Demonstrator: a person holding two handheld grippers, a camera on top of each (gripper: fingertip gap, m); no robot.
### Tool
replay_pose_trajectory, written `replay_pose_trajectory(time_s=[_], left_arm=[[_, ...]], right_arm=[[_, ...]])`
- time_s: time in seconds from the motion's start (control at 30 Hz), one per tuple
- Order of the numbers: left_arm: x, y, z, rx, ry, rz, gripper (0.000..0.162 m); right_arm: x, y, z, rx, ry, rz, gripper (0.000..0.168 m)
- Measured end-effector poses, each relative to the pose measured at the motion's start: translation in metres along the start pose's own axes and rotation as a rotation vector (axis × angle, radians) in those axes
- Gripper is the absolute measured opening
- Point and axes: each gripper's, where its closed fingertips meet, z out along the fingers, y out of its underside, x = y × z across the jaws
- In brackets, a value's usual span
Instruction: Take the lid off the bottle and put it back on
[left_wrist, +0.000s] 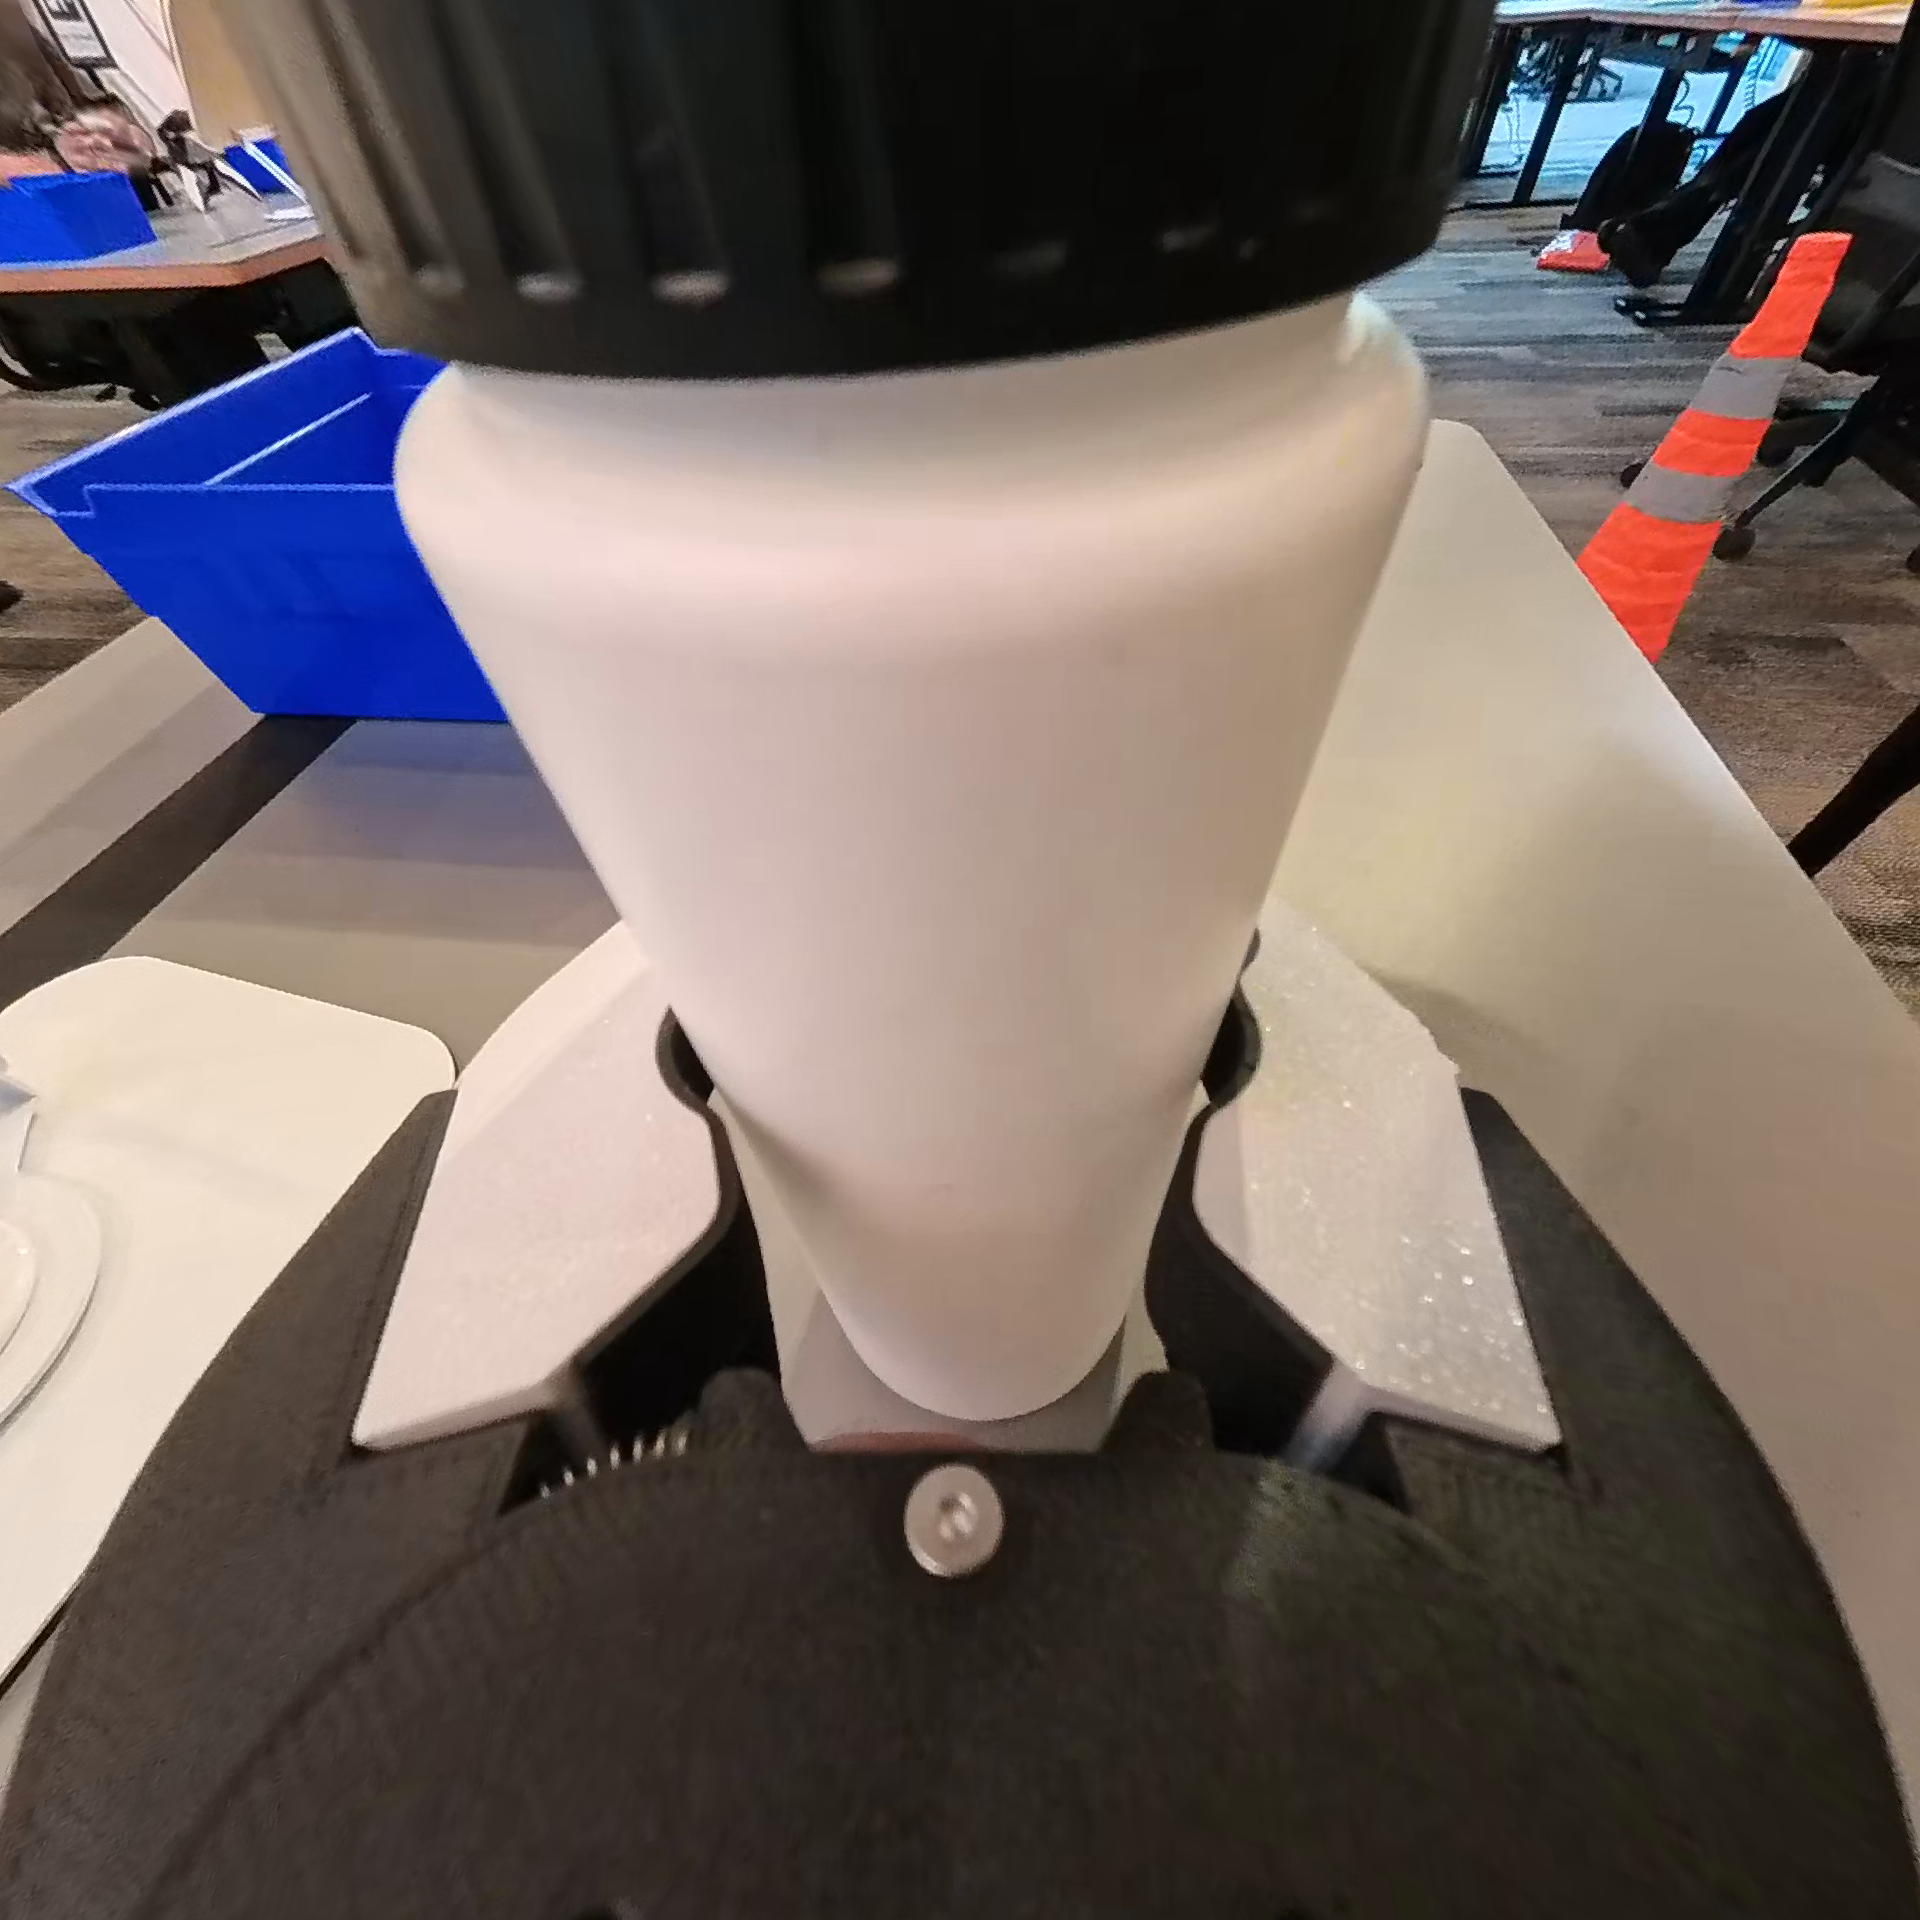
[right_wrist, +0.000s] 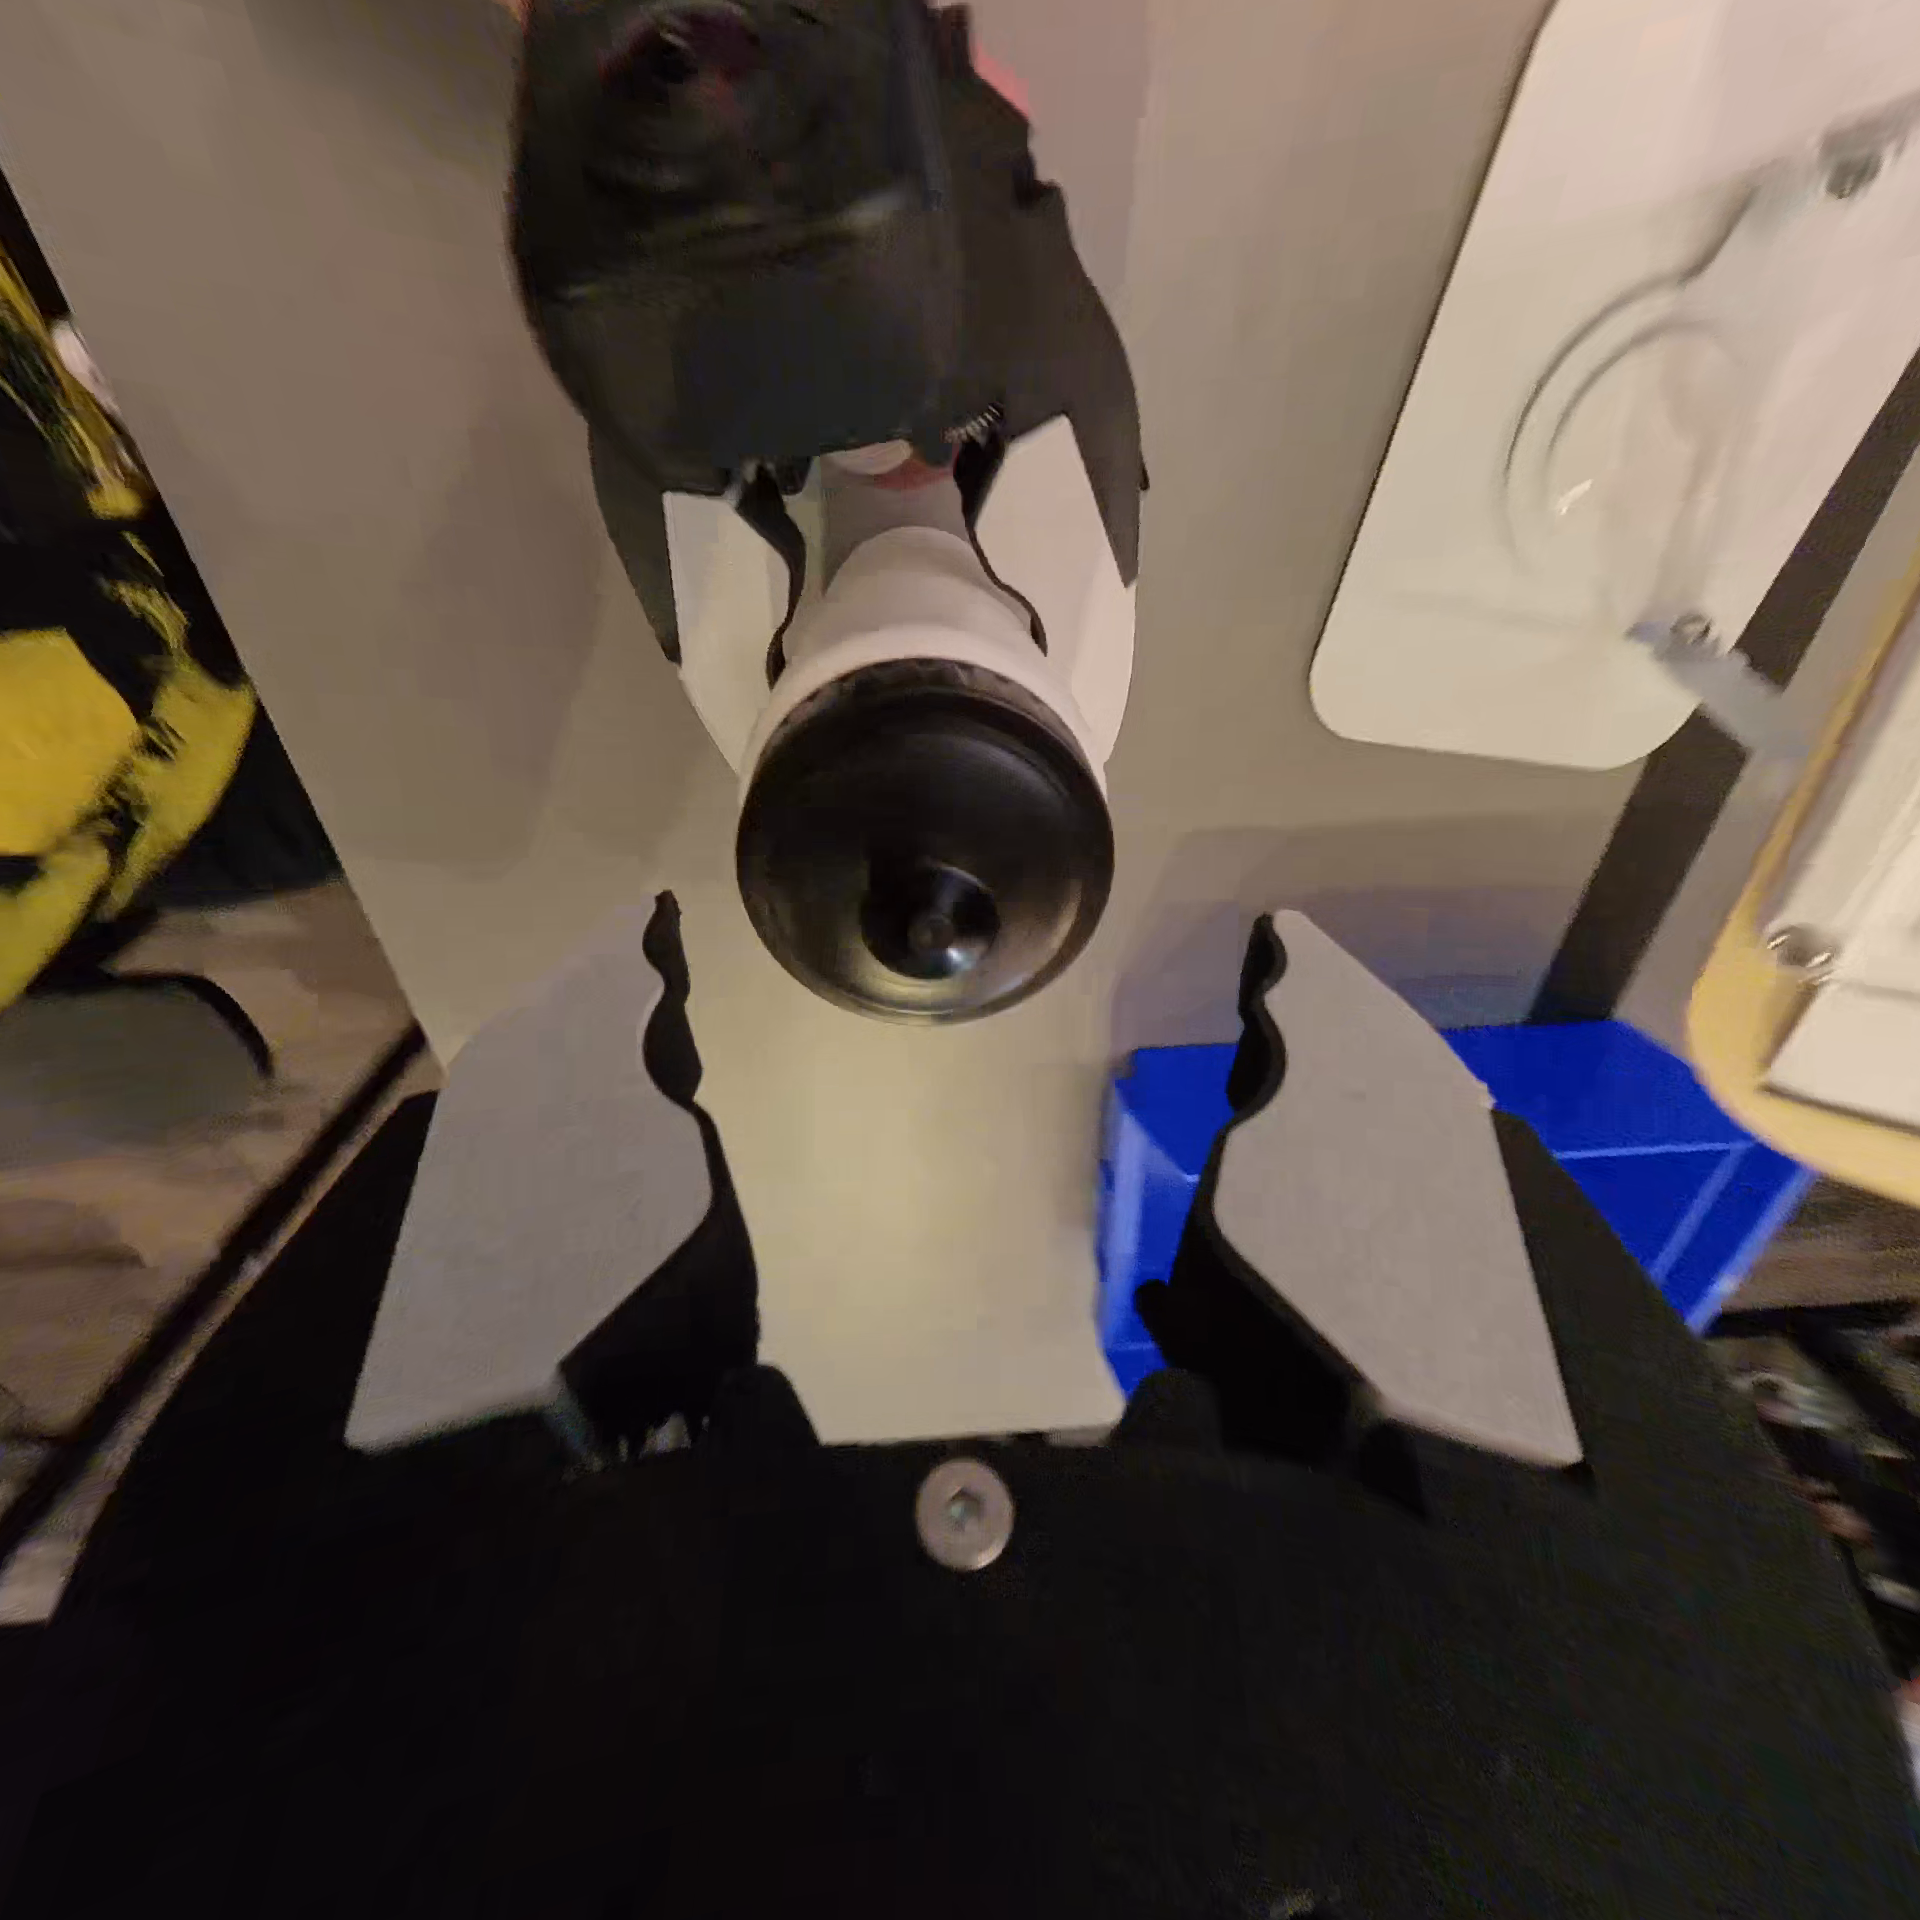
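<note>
Left wrist view: the left gripper (left_wrist: 951, 1049) is clamped on the white bottle (left_wrist: 914, 748), its long axis running up the centre of the frame, black ribbed lid (left_wrist: 883, 156) on at the top edge. A blue bin (left_wrist: 260, 582) sits on the counter (left_wrist: 1507, 790) at left.

Right wrist view: the right gripper (right_wrist: 961, 997) has its fingers spread apart and holds nothing; just above them at centre frame, the bottle (right_wrist: 914, 613) points lid-first (right_wrist: 925, 862) at the camera.

My left wrist camera sits low behind its own fingers, looking forward and slightly up along the white plastic bottle (left_wrist: 914, 831), so close that the ribbed black screw lid (left_wrist: 883, 156) fills the upper frame. My right wrist camera looks straight down onto that lid (right_wrist: 925, 862) from above, somewhat farther off, with the left gripper (right_wrist: 904, 582) at upper centre. Both views share the bottle, the pale grey table (left_wrist: 1538, 810) (right_wrist: 312, 416) and the blue plastic bin (left_wrist: 270, 540) (right_wrist: 1558, 1122).
</note>
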Motion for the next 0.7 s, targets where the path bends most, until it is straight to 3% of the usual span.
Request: replay_pose_trajectory(time_s=[0.17,0.3,0.5,0.7], left_arm=[[0.0,0.0,0.0,-0.002,-0.002,0.001,0.094],[0.0,0.0,0.0,-0.003,-0.003,0.002,0.094],[0.0,0.0,0.0,-0.001,-0.001,0.0,0.094],[0.0,0.0,0.001,-0.002,-0.001,0.002,0.094]], right_arm=[[-0.007,-0.006,0.012,0.146,-0.18,0.192,0.076],[-0.012,-0.004,0.019,0.108,-0.2,0.146,0.076],[-0.01,0.001,0.019,-0.029,-0.158,-0.087,0.075],[-0.003,0.007,0.017,-0.275,-0.083,-0.571,0.075]])
